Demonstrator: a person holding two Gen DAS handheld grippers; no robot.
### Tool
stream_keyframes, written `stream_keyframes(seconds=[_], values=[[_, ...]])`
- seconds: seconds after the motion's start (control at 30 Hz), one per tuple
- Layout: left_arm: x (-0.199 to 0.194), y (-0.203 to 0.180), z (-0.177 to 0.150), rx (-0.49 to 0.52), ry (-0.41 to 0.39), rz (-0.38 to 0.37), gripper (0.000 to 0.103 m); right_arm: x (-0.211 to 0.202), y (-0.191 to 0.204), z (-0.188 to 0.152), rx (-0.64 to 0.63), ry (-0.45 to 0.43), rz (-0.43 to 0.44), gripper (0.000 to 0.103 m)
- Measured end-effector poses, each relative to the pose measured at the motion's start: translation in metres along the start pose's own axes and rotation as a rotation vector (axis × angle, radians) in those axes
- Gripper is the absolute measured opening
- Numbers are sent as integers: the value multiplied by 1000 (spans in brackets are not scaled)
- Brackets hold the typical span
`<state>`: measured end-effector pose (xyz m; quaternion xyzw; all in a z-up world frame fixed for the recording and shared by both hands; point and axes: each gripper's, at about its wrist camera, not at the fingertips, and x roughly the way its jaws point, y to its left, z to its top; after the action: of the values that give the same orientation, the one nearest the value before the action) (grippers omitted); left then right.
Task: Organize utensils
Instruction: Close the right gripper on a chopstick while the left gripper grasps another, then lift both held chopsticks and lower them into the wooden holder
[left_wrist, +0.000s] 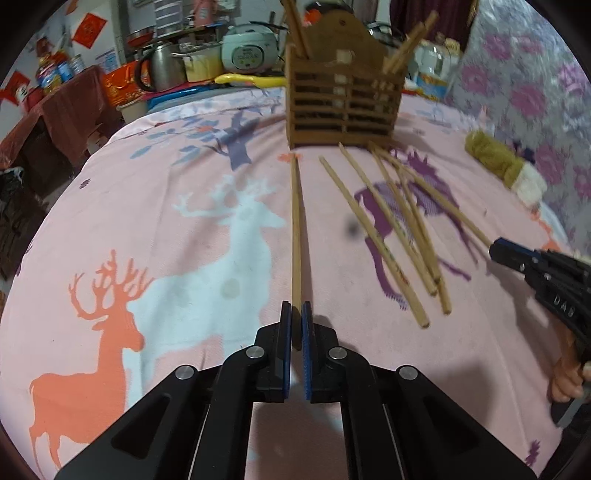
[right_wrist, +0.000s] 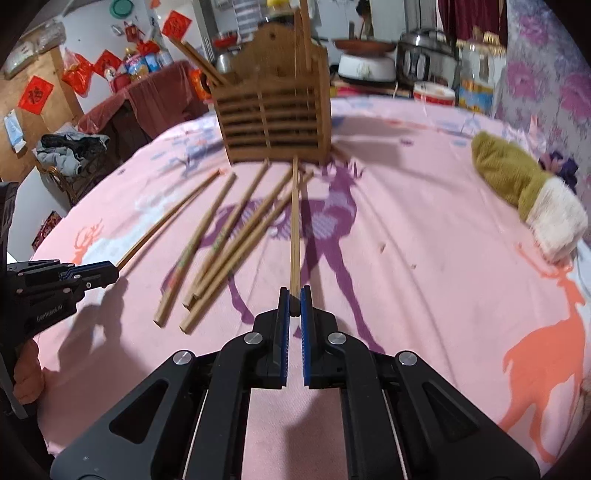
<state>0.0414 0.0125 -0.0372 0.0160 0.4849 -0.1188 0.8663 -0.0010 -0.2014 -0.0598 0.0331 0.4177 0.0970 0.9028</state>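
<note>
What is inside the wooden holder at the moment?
Chopsticks stand in the wooden holder at both ends, leaning outward. Their lower parts and the holder's floor are hidden behind the slats.

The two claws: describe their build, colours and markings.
Left claw and right claw match: matte black angular linkage arms, round silver pivot pins, flat blue ribbed pads inside black fingers. Each body carries small white lettering on its side. No cables or sleeves show.

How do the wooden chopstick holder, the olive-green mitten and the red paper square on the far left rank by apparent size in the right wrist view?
1. wooden chopstick holder
2. olive-green mitten, nearer the camera, so the ranking is unsure
3. red paper square
</note>
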Motion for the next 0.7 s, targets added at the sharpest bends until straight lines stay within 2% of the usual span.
stream_keyframes(seconds=[0.1,0.2,0.33,0.47,0.7], values=[[-11,4,4,-21,-34,-13,6,-11,0,4,-7,-58,-6,7],[-30,1,10,-6,-79,10,6,-36,2,10,-14,-160,-12,7],[-61,-2,26,13,-144,25,6,-63,6,21,-21,-247,-6,7],[-86,-10,43,34,-200,39,6,-86,12,37,-27,-305,6,7],[-109,-29,71,63,-236,28,6,-118,20,55,-42,-376,25,7]])
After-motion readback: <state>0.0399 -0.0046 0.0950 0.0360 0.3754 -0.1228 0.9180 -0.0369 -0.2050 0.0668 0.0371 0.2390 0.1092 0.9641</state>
